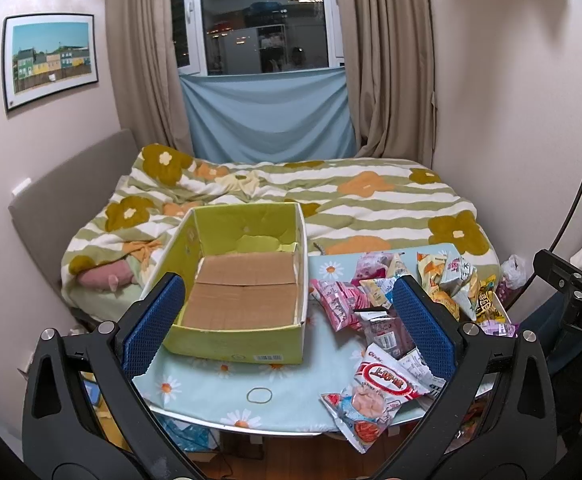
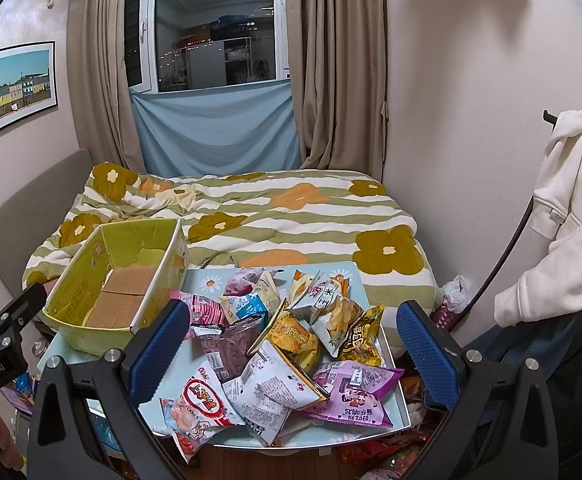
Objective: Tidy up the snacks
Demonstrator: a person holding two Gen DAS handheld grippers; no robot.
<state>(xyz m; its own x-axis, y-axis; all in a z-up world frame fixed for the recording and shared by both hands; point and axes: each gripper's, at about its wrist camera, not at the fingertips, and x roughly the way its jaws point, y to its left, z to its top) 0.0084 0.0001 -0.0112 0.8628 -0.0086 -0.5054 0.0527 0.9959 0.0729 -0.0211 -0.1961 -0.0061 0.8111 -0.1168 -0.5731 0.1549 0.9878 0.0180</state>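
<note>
An empty green cardboard box [image 1: 235, 344] stands on the left of a small table with a daisy cloth [image 1: 211, 384]; it also shows in the right wrist view [image 2: 87, 284]. A pile of snack packets [image 2: 287, 332] lies on the table's right half, also seen in the left wrist view [image 1: 403, 304]. A red and white shrimp-chip packet [image 1: 379, 392] hangs over the near edge. My left gripper [image 1: 287, 328] is open and empty, hovering before the box and pile. My right gripper [image 2: 291, 352] is open and empty above the pile's near side.
A rubber band [image 1: 259, 395] lies on the cloth near the front edge. A bed with a flowered blanket [image 1: 331, 200] is behind the table. A white hoodie [image 2: 571, 208] hangs at the right. More packets lie on the floor under the table [image 2: 391, 456].
</note>
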